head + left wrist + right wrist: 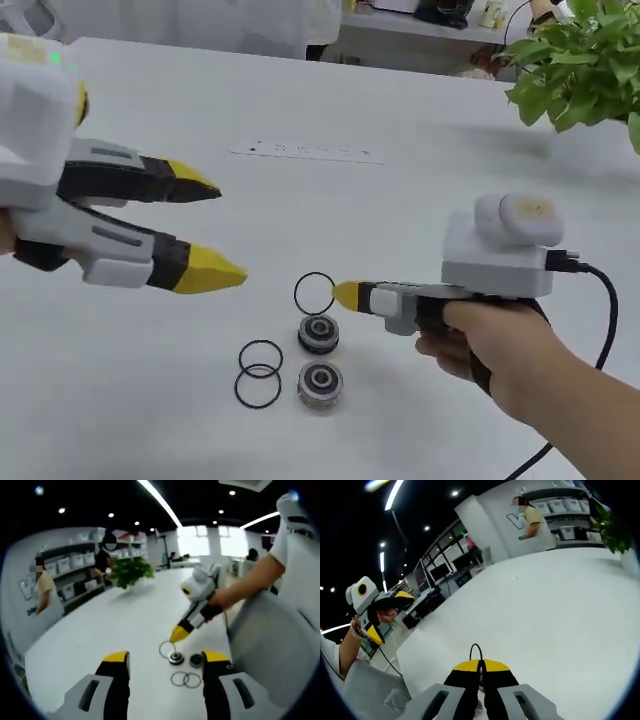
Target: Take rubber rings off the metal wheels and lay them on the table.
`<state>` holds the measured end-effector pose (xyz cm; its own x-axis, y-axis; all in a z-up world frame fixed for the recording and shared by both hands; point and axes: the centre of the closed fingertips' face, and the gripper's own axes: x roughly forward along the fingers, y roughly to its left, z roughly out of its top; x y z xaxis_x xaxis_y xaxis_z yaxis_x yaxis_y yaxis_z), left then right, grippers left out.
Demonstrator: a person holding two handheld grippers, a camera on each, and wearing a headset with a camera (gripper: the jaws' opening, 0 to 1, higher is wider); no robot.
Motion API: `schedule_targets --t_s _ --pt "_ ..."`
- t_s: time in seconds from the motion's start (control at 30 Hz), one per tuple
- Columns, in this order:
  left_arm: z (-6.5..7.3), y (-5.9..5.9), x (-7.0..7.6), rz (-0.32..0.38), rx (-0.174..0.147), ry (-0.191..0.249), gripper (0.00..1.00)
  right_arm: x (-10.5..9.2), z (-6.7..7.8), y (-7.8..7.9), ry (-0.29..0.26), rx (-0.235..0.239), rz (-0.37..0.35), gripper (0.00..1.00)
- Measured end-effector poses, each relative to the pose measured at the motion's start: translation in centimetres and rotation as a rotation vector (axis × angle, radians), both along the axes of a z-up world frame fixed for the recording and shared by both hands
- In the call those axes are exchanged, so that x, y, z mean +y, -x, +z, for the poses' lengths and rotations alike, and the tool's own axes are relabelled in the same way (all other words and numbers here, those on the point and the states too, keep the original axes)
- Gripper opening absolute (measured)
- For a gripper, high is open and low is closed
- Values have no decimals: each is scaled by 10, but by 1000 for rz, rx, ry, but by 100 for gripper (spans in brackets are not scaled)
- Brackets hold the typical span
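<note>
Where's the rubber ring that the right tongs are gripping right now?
Head view, centre: the rubber ring is pinched in the yellow tips of the shut right tongs, just beyond the farther metal wheel.

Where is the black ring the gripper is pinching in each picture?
Head view: the rubber ring is in the centre, at the right gripper tip, above the metal wheels.
Left gripper view: low centre, under that tip, by the metal wheels.
Right gripper view: bottom centre, poking up between the shut jaws.
Shared landmark: the potted plant, top right in head view, upper left of centre in left gripper view, upper right in right gripper view.
</note>
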<state>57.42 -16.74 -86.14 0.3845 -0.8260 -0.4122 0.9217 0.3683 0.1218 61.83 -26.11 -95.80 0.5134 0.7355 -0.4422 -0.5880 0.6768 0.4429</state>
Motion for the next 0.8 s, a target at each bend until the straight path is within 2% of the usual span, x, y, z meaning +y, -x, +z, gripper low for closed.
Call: schedule_targets --t_s 0.23,0.43,0.67,0.8 --pt "10 15 39 91 -26 19 64 9 13 4 -44 -14 21 0" --pt "9 28 65 164 -20 47 67 15 18 9 -60 -20 42 0" --pt "1 41 81 225 -9 60 69 22 24 14 -83 -16 70 0" --pt "-4 48 85 255 5 88 72 26 26 18 -86 -17 87 0"
